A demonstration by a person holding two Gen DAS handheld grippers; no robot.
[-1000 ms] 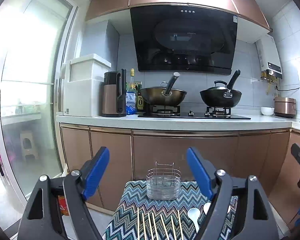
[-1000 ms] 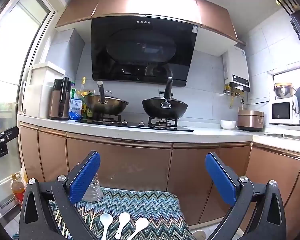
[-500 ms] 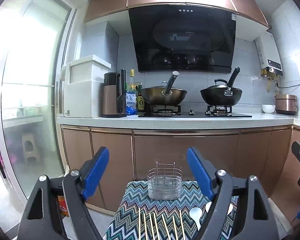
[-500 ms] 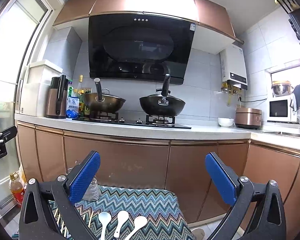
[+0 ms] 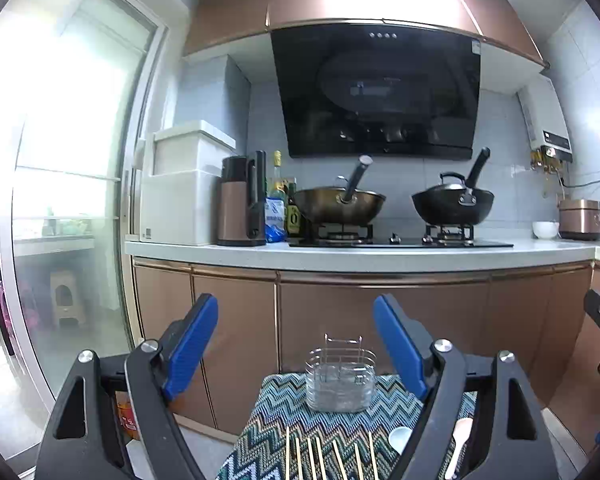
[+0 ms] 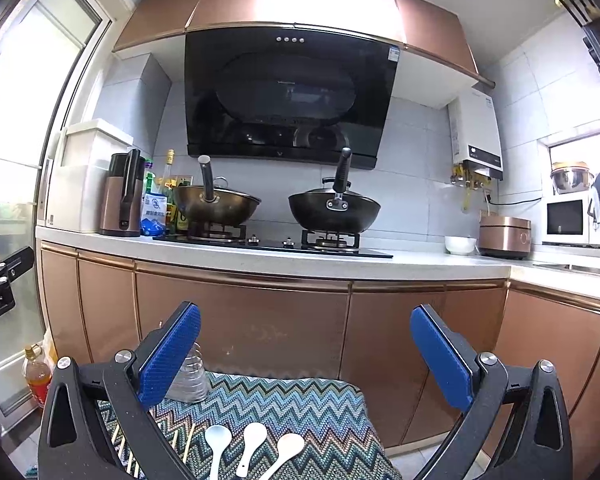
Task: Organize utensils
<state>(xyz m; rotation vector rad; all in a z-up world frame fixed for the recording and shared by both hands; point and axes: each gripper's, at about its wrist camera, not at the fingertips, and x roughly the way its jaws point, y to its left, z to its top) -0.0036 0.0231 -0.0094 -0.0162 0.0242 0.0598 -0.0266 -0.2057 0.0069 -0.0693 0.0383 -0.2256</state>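
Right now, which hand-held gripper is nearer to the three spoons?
Right. The right hand-held gripper hovers directly over the spoons; the left hand-held gripper faces the wire holder, spoons beside it.

Right claw (image 6: 305,350) has tipped downward (slightly), showing more spoons (image 6: 253,446).

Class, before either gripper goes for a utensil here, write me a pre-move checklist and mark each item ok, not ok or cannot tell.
1. Left gripper open, holding nothing: ok.
2. Right gripper open, holding nothing: ok.
3. Wire utensil holder upright on the zigzag cloth: ok.
4. Holder free of utensils: cannot tell.
5. Chopsticks lying apart, graspable singly: ok.
6. Three spoons side by side, unobstructed: ok.
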